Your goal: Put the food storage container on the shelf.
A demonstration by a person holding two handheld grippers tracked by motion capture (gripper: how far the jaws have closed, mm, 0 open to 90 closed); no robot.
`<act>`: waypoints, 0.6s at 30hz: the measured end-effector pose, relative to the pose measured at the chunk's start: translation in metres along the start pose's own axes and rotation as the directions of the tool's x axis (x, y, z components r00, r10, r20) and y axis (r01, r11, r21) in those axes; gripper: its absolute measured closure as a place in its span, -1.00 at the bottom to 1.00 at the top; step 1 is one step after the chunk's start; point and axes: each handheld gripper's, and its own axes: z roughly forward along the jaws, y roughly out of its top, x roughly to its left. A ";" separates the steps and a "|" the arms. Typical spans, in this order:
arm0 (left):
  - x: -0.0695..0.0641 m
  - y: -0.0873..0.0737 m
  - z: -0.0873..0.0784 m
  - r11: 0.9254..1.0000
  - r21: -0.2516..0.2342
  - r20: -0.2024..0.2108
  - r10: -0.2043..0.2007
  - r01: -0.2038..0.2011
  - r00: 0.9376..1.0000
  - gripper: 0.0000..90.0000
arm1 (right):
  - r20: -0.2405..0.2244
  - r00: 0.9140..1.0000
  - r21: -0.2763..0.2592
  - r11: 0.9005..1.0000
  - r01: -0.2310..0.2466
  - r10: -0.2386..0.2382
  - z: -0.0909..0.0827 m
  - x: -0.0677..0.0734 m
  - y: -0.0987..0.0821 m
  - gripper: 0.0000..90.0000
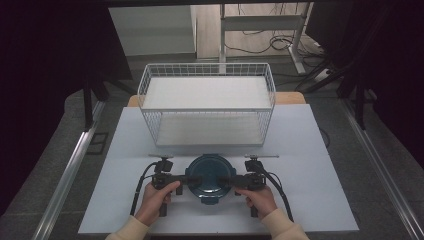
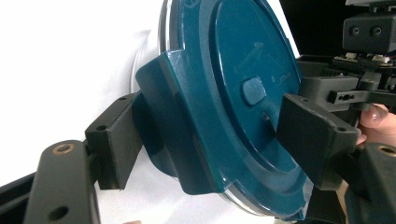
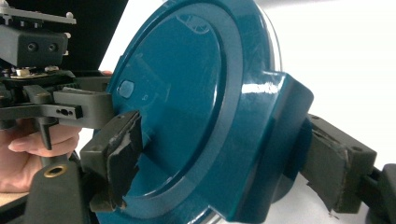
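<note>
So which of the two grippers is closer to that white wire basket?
Neither clearly: the left gripper and the right gripper sit level, each straddling a side clip of the round blue lid, just in front of the white wire basket.

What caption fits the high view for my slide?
Two hand-held tongs, left and right, clamp opposite side latches of a round teal-lidded container before a white wire basket.

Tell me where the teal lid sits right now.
In the high view, the teal lid lies at the table's near edge, between the left gripper and right gripper, just before the white wire basket.
</note>
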 end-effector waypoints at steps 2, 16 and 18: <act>-0.001 0.000 0.000 1.000 -0.003 -0.004 -0.003 0.003 1.000 -0.46 | -0.001 1.000 0.000 1.000 0.000 0.000 0.000 0.000 0.000 -0.55; -0.015 -0.006 -0.009 0.999 -0.045 -0.043 0.013 -0.015 0.999 -0.29 | -0.042 0.999 -0.032 0.999 -0.028 0.027 -0.016 -0.001 -0.003 -0.23; -0.016 -0.006 -0.011 0.999 -0.043 -0.047 0.024 -0.026 0.999 -0.28 | -0.049 0.998 -0.037 0.999 -0.029 0.028 -0.017 -0.002 -0.004 -0.21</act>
